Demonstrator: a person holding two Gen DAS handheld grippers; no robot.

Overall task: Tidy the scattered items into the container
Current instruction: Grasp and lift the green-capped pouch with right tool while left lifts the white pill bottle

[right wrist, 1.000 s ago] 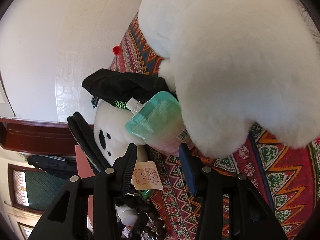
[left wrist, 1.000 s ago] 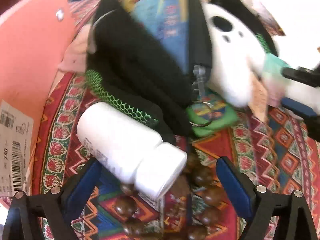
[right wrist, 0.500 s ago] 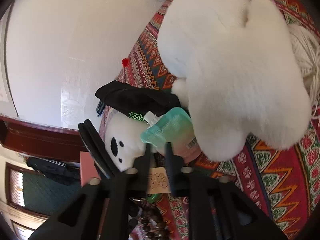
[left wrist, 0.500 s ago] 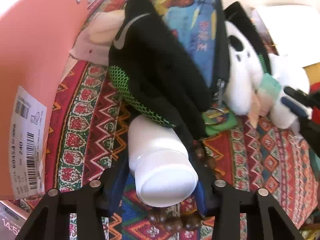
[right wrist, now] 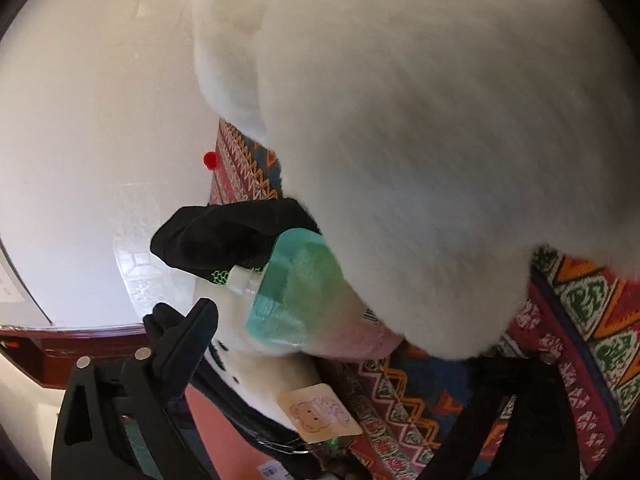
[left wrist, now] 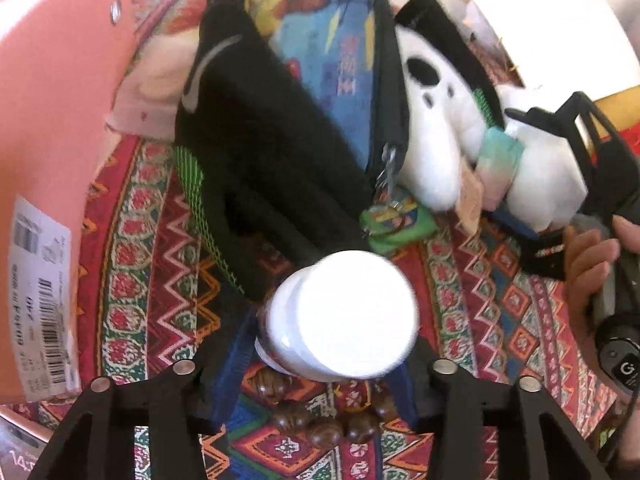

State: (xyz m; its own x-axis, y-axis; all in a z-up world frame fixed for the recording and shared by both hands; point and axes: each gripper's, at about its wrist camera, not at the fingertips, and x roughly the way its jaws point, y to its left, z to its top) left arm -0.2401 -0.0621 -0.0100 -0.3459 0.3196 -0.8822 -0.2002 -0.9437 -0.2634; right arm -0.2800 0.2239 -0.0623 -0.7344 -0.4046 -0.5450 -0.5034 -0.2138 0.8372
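A white plastic bottle [left wrist: 340,316] sits between the blue pads of my left gripper [left wrist: 324,364], tipped up with its cap toward the camera and raised over brown beads [left wrist: 320,428]. The jaws are opening slightly, but the pads still touch the bottle. My right gripper [right wrist: 344,360] is opening wide. A teal and pink spout pouch [right wrist: 304,296] and a big white plush toy [right wrist: 420,140] lie between its fingers, not pressed. From the left wrist view, the right gripper [left wrist: 528,172] straddles that pouch [left wrist: 500,156]. The pink box [left wrist: 52,160] stands at the left.
On the patterned cloth [left wrist: 136,280] lie a black garment with green mesh [left wrist: 260,152], a blue printed case [left wrist: 332,40], a white plush with black ears [left wrist: 432,120] and a green key tag [left wrist: 396,220]. A person's hand [left wrist: 588,256] holds the right gripper. A white wall [right wrist: 100,120] is behind.
The left jaws closed around the white bottle and tipped its cap up toward the camera. The right jaws narrowed by the pouch, then spread wide, and moved closer to the white plush.
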